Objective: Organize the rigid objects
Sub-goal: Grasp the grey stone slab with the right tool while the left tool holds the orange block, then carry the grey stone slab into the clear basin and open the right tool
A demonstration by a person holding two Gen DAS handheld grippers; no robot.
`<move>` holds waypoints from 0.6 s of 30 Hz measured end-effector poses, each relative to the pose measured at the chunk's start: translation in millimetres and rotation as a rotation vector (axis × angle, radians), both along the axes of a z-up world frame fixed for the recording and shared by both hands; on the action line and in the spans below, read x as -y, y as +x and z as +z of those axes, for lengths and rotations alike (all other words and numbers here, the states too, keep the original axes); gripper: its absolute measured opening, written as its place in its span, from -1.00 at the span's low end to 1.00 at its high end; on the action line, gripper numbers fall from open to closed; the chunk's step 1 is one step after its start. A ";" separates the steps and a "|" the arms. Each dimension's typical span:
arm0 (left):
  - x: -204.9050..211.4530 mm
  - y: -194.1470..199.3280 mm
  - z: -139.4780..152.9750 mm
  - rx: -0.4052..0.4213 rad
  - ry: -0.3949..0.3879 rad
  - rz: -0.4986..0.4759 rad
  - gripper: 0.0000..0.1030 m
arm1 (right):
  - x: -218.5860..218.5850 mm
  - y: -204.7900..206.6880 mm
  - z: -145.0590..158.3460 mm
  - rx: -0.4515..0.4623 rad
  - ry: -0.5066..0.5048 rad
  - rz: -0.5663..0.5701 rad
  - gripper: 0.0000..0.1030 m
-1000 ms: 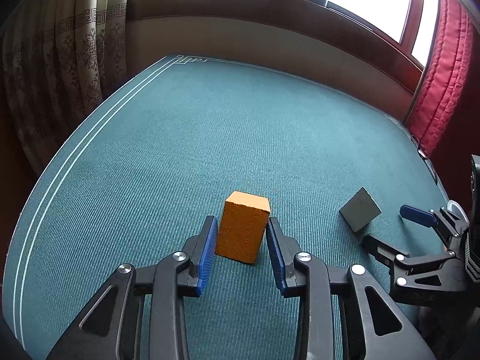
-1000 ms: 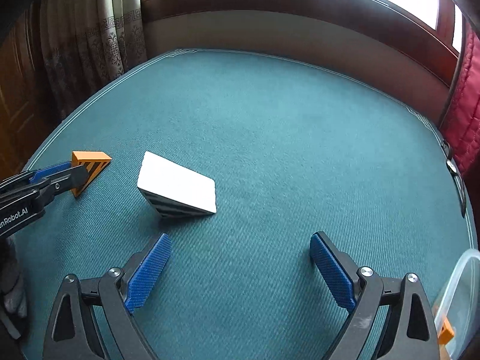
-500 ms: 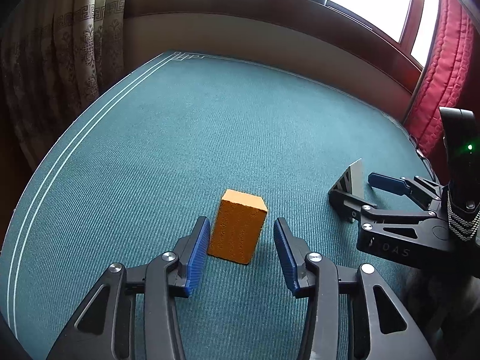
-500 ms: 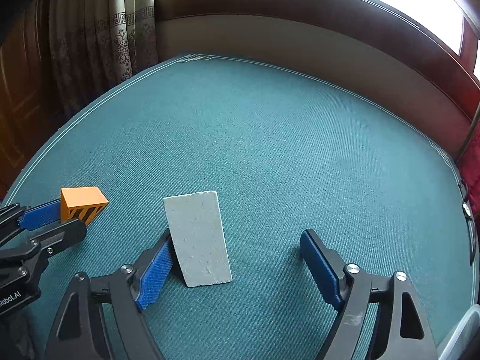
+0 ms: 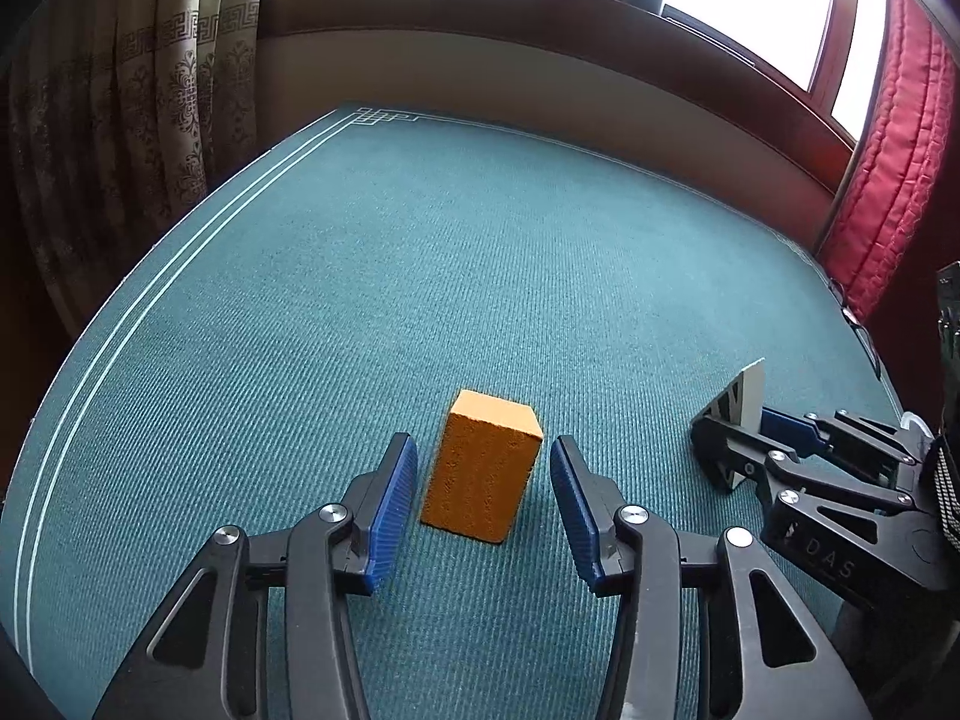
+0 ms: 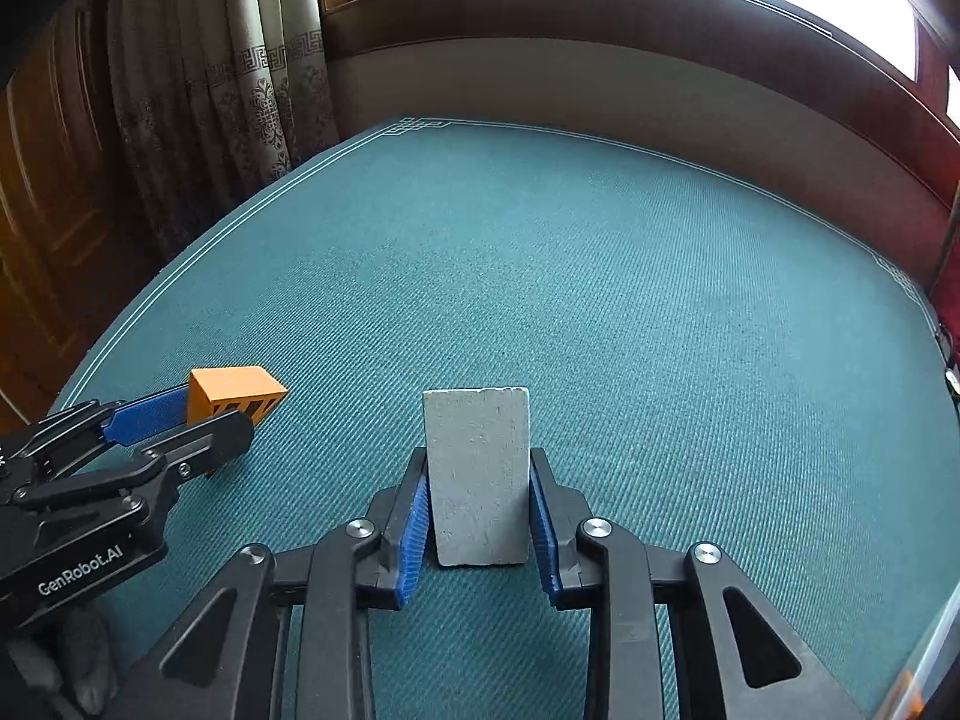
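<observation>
An orange block [image 5: 483, 474] stands on the teal table cloth [image 5: 420, 276]. My left gripper [image 5: 483, 480] is open, its blue pads on either side of the block with small gaps. A white wedge-shaped block [image 6: 477, 474] stands between the blue pads of my right gripper [image 6: 478, 492], which is shut on it. In the left wrist view the white block [image 5: 744, 402] shows at the right, held by the right gripper [image 5: 744, 450]. In the right wrist view the orange block [image 6: 234, 399] and left gripper [image 6: 174, 420] show at the left.
A patterned curtain [image 5: 120, 120] hangs at the left and a red curtain [image 5: 894, 180] at the right. A dark wooden sill [image 5: 540, 18] runs behind the table. A clear container rim [image 6: 936, 648] shows at the right wrist view's lower right.
My left gripper opened off the orange block and drew back slightly. My right gripper moved left, centred on the white block and closed on it; the block now stands upright.
</observation>
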State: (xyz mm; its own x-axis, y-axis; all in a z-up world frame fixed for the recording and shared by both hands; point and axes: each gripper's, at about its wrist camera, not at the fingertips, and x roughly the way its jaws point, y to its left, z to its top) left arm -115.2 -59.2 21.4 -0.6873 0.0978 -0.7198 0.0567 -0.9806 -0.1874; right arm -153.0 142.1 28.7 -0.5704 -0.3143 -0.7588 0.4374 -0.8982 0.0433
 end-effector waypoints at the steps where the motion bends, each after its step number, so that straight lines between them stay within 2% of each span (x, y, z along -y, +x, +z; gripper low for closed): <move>1: -0.5 0.0 0.1 0.000 -0.004 -0.001 -0.08 | -3.3 2.7 0.1 0.004 -0.010 -0.003 -0.38; 2: -0.6 0.0 0.1 0.000 -0.004 -0.002 -0.09 | -4.9 4.8 0.4 0.007 -0.018 -0.005 -0.38; 4: -0.1 0.0 -0.1 0.001 -0.001 -0.006 -0.33 | -9.8 12.2 2.6 0.006 -0.034 -0.008 -0.38; 18: -17.7 12.5 9.7 -0.047 -0.011 -0.052 -0.37 | -44.5 59.8 26.5 -0.023 -0.128 -0.041 -0.39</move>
State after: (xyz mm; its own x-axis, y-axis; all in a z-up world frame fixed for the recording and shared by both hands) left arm -102.7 -41.5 31.0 -0.7144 0.1265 -0.6882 -0.0029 -0.9841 -0.1778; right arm -93.2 186.6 55.2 -0.6017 -0.3842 -0.7003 0.4030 -0.9030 0.1491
